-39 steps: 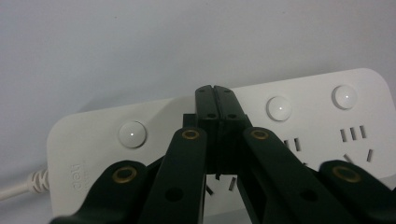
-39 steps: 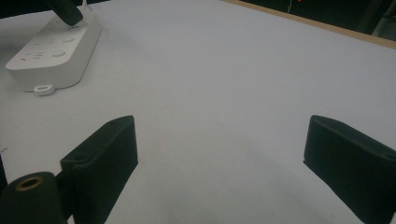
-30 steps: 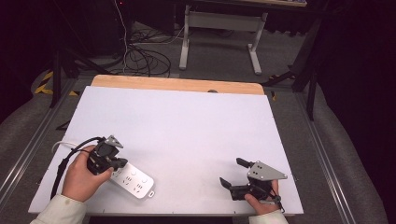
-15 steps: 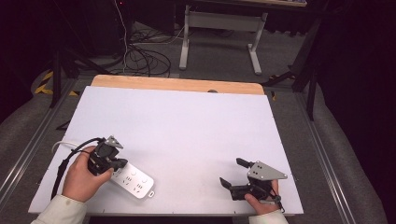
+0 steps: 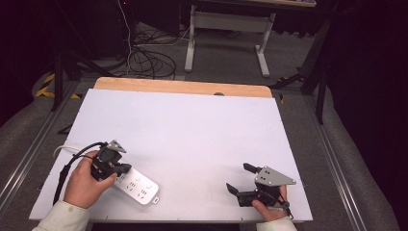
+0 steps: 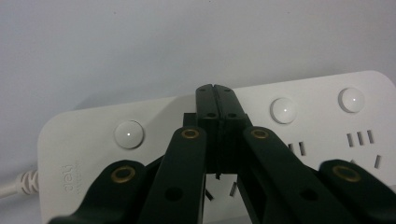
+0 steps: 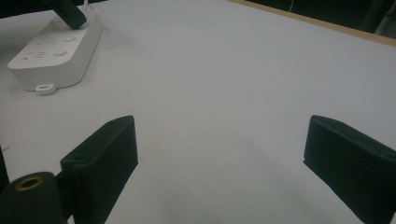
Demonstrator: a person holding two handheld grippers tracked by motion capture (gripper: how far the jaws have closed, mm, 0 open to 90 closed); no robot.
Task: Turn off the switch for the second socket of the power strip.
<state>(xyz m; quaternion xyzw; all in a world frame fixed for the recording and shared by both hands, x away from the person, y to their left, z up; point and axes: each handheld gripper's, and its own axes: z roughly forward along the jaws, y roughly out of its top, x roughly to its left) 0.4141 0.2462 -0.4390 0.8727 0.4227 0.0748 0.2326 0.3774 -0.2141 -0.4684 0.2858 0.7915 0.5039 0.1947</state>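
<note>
Pressing closed left gripper (image 6: 215, 88) tips onto power strip (image 6: 299, 135), likely toggling a switch button (image 6: 129, 134). Waiting wide open well aside, right gripper (image 7: 219, 140), empty.

Black tongs (image 5: 118, 169) with brass rivets, grey three-cornered plates, black cables, white sleeves.

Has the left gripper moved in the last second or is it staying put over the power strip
No. The left gripper stays over the power strip, same spot against the table's near edge.
</note>
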